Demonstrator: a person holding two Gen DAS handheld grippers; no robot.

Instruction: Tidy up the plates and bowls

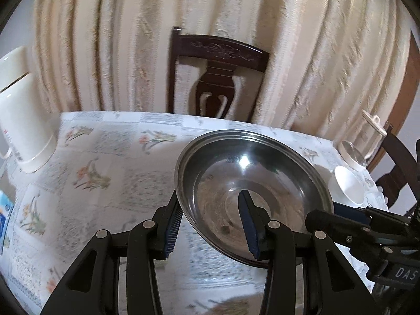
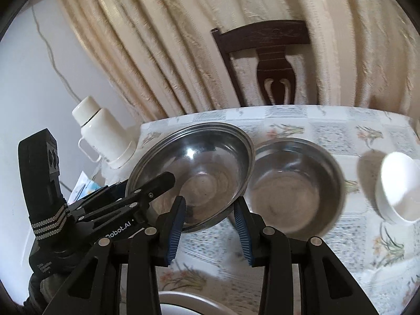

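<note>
Both my grippers meet at a tilted steel bowl point(image 2: 194, 173) lifted above the floral-clothed surface point(image 1: 105, 173). My left gripper point(image 1: 210, 225) is clamped on its rim, while my right gripper point(image 2: 210, 225) stands apart around the near edge. A second steel bowl point(image 2: 296, 186) rests just beside it, a white bowl point(image 2: 396, 186) farther right.

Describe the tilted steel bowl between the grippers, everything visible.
The steel bowl is a wide, shallow, shiny metal dish with a stepped rim and a flat round base; its inside looks scuffed and empty. It is tilted and lifted off the floral tablecloth. The left gripper straddles its rim, one finger inside, one outside; the right gripper does the same at the opposite edge. In the right wrist view its rim overlaps a second steel bowl resting on the cloth; contact between them is unclear.
</note>
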